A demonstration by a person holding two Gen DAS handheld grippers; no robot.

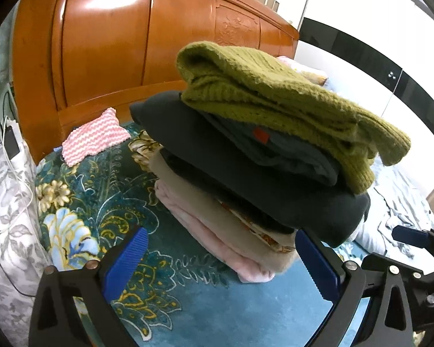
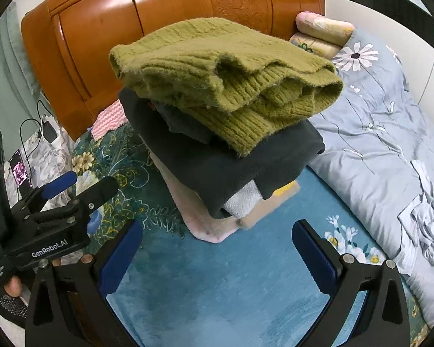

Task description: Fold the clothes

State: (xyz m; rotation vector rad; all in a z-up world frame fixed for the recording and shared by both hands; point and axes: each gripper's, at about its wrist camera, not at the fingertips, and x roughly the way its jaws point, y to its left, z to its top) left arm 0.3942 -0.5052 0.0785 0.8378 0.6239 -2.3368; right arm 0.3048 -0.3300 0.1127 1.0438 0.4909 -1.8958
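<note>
With the green knit sweater (image 2: 225, 84) already sat on top of the folded pile (image 2: 222, 173) just ahead of both empty, wide-open hand-held grippers, left (image 1: 222, 263) and right (image 2: 217, 257), that overhanging cuff is probably best tucked in before anything else is stacked.

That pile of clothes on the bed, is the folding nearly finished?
Mostly, it seems. A stack of folded clothes sits on the teal blanket, green sweater on top. Both grippers, left and right, are open and empty. Nothing unfolded shows except perhaps the pink striped cloth.
</note>
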